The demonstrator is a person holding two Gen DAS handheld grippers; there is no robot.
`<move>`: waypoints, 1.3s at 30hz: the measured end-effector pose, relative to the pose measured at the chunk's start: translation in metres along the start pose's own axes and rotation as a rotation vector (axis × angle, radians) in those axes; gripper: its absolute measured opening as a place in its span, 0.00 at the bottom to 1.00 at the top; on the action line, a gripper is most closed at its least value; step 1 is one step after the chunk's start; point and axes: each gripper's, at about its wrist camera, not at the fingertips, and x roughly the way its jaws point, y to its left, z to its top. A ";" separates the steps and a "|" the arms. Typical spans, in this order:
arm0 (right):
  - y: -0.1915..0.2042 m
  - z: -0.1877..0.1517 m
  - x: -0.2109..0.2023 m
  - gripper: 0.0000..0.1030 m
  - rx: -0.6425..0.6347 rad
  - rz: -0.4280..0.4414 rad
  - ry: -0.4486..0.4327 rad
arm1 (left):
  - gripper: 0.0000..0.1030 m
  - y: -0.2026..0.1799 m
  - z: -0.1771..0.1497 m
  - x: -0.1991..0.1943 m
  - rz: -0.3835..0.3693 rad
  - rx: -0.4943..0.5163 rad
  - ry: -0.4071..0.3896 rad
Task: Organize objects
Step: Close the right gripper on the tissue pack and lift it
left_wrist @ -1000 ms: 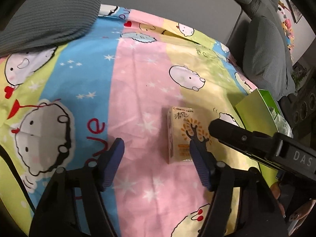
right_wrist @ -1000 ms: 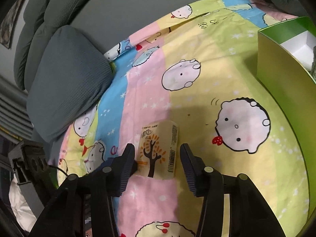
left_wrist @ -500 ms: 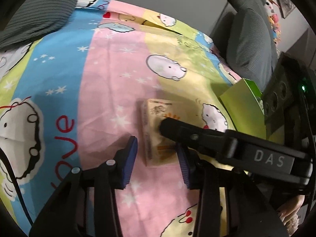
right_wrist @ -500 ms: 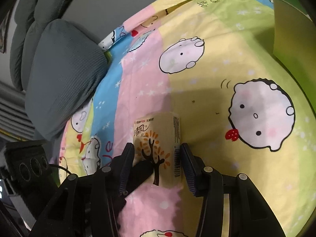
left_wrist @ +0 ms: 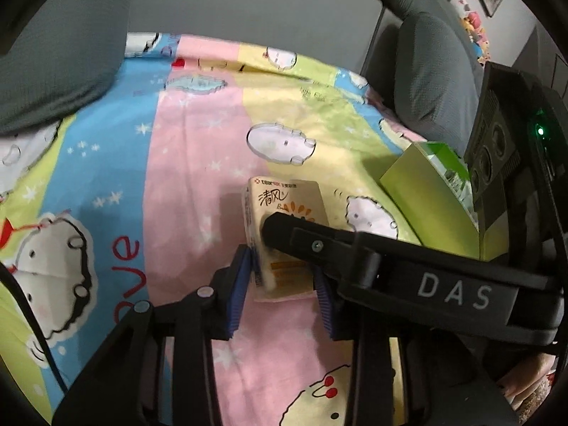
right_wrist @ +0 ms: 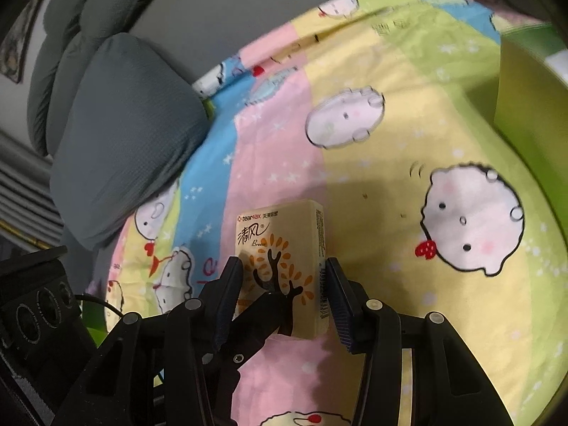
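Note:
A cream tissue pack point(left_wrist: 284, 209) with an orange tree print sits on the cartoon bedsheet point(left_wrist: 198, 163). My left gripper point(left_wrist: 282, 284) has its blue pads closed against the pack's near end. My right gripper point(right_wrist: 284, 284) also straddles the same pack point(right_wrist: 280, 234), its pads close to or touching both sides. One right finger point(left_wrist: 319, 245) crosses over the pack in the left wrist view. A left finger point(right_wrist: 262, 316) lies across the pack's near end in the right wrist view.
A green open box point(left_wrist: 426, 184) stands on the sheet to the right; it also shows in the right wrist view point(right_wrist: 525, 106). Grey pillows lie at the left point(right_wrist: 120, 135) and back right point(left_wrist: 433, 71). A grey headboard point(left_wrist: 248, 3) is behind.
My left gripper has closed in from wide open onto the pack's near end. My right gripper has advanced further along the pack. The pack appears to have stayed in place on the sheet.

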 end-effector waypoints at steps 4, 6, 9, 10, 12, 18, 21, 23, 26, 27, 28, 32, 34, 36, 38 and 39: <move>0.013 -0.001 -0.018 0.49 -0.052 0.018 -0.070 | 0.31 -0.005 0.001 -0.016 -0.001 0.027 -0.068; 0.018 -0.002 -0.024 0.49 -0.075 0.025 -0.092 | 0.31 -0.007 0.001 -0.024 0.000 0.040 -0.100; 0.026 -0.003 -0.033 0.49 -0.105 0.035 -0.129 | 0.31 -0.010 0.002 -0.034 0.004 0.056 -0.140; 0.028 -0.004 -0.035 0.49 -0.112 0.037 -0.139 | 0.31 -0.010 0.002 -0.037 0.004 0.061 -0.152; 0.032 -0.004 -0.040 0.49 -0.129 0.038 -0.158 | 0.31 -0.012 0.002 -0.043 0.001 0.070 -0.172; 0.043 -0.007 -0.054 0.49 -0.178 0.041 -0.210 | 0.31 -0.016 0.001 -0.057 -0.004 0.094 -0.231; 0.048 -0.008 -0.060 0.49 -0.204 0.038 -0.234 | 0.31 -0.019 0.000 -0.063 -0.006 0.106 -0.257; 0.050 -0.008 -0.063 0.49 -0.212 0.039 -0.244 | 0.32 -0.020 -0.001 -0.067 -0.006 0.110 -0.274; 0.053 -0.009 -0.068 0.49 -0.215 0.033 -0.257 | 0.32 -0.020 -0.001 -0.070 -0.013 0.111 -0.291; 0.055 -0.010 -0.069 0.49 -0.222 0.025 -0.263 | 0.32 -0.021 -0.001 -0.071 -0.014 0.114 -0.298; 0.057 -0.011 -0.070 0.49 -0.233 0.014 -0.271 | 0.32 -0.021 -0.002 -0.072 -0.015 0.117 -0.303; 0.061 -0.013 -0.072 0.49 -0.253 -0.006 -0.281 | 0.32 -0.024 -0.003 -0.072 -0.003 0.128 -0.311; 0.062 -0.013 -0.073 0.49 -0.256 -0.011 -0.284 | 0.32 -0.024 -0.003 -0.073 -0.003 0.128 -0.313; 0.062 -0.013 -0.074 0.49 -0.256 -0.009 -0.286 | 0.32 -0.024 -0.003 -0.074 -0.004 0.128 -0.316; 0.062 -0.014 -0.075 0.49 -0.258 -0.007 -0.289 | 0.32 -0.025 -0.003 -0.075 -0.004 0.130 -0.321; 0.063 -0.014 -0.076 0.49 -0.259 -0.007 -0.291 | 0.32 -0.025 -0.003 -0.075 -0.004 0.130 -0.323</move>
